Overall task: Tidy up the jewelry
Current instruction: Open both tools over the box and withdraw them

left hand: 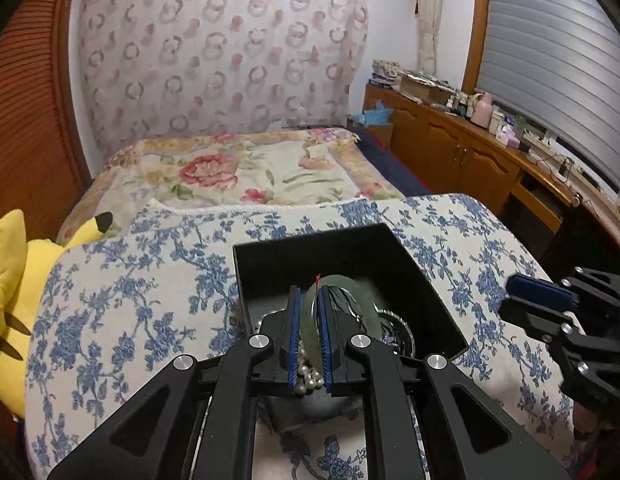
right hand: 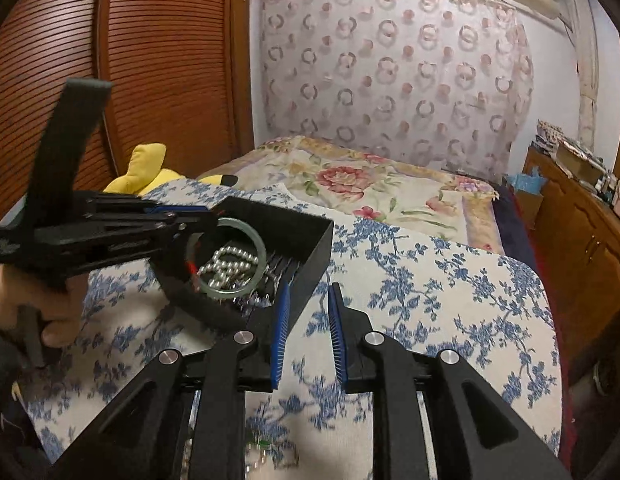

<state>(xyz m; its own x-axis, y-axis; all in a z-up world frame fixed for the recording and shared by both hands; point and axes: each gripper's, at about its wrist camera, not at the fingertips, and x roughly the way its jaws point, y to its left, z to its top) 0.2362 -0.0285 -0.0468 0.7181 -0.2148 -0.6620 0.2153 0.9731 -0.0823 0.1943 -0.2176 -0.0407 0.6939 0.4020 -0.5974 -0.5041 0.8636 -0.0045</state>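
The pale green bangle (right hand: 225,256) hangs over the open black box (left hand: 350,280), pinched at its rim by the left tool (left hand: 308,300), whose blue pads are clamped on it. A pearl strand (right hand: 225,264) seems caught in the same grip, though blur makes that uncertain. The right tool (right hand: 307,296) holds nothing, its jaws apart, beside the box above the blue-flowered cloth (right hand: 430,288). A yellow plush toy (left hand: 13,264) lies at the cloth's left.

Floral-clothed table (right hand: 450,280) bearing black box (right hand: 310,240)
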